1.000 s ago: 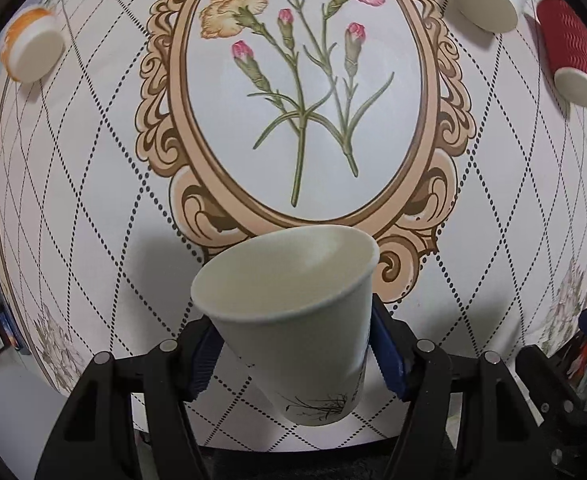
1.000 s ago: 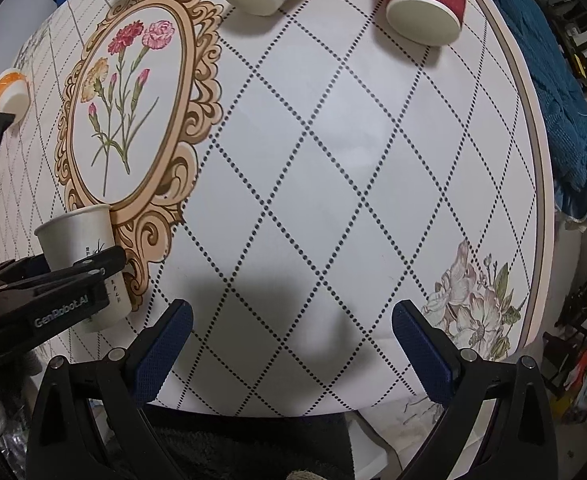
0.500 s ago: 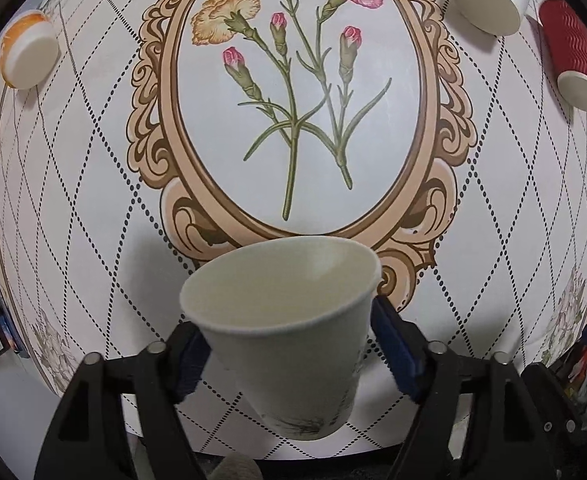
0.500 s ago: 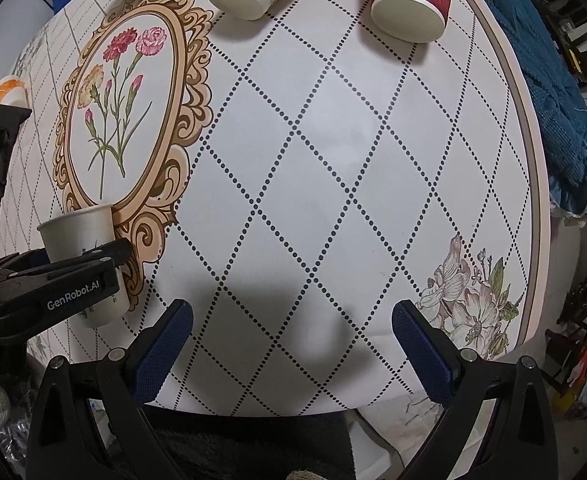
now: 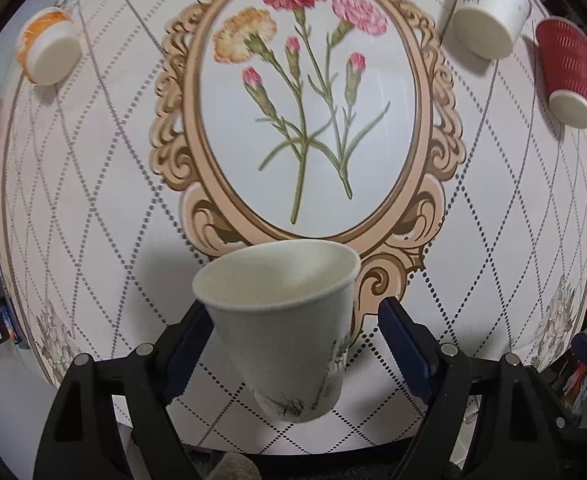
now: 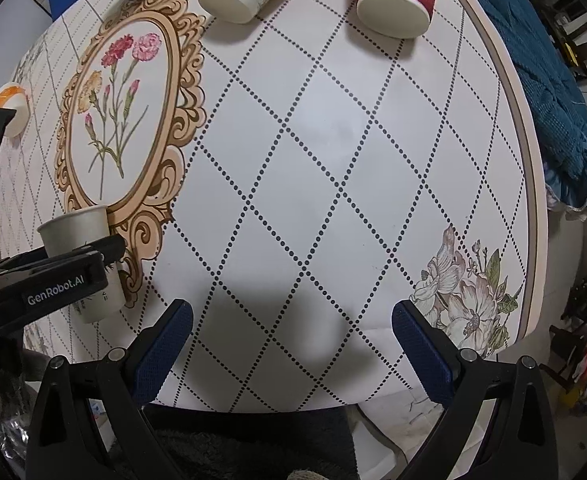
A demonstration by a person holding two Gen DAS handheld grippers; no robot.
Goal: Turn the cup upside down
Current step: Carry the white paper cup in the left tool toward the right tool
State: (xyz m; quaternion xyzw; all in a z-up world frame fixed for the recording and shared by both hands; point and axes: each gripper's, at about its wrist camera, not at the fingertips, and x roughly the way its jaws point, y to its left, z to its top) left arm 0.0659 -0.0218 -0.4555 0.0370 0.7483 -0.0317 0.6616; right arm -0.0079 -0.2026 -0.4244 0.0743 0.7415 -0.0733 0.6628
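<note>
**Item: white paper cup at left gripper, mouth up — risks and pose**

Left gripper (image 5: 289,340): fingers spread to either side of the white paper cup (image 5: 281,320). A gap is seen at the right pad (image 5: 403,344); contact at the left pad cannot be told. The cup is placed at the near table (image 6: 333,160) edge, upright, slightly tilted, mouth open upward; whether its base rests on the cloth cannot be told.

Risk, as judged: with so loose a hold the thin wall may slip or tip during rotation; too hard a squeeze would crumple it.

Right gripper (image 6: 291,340): held wide open and empty, low over the near edge, well apart from the cup.
</note>
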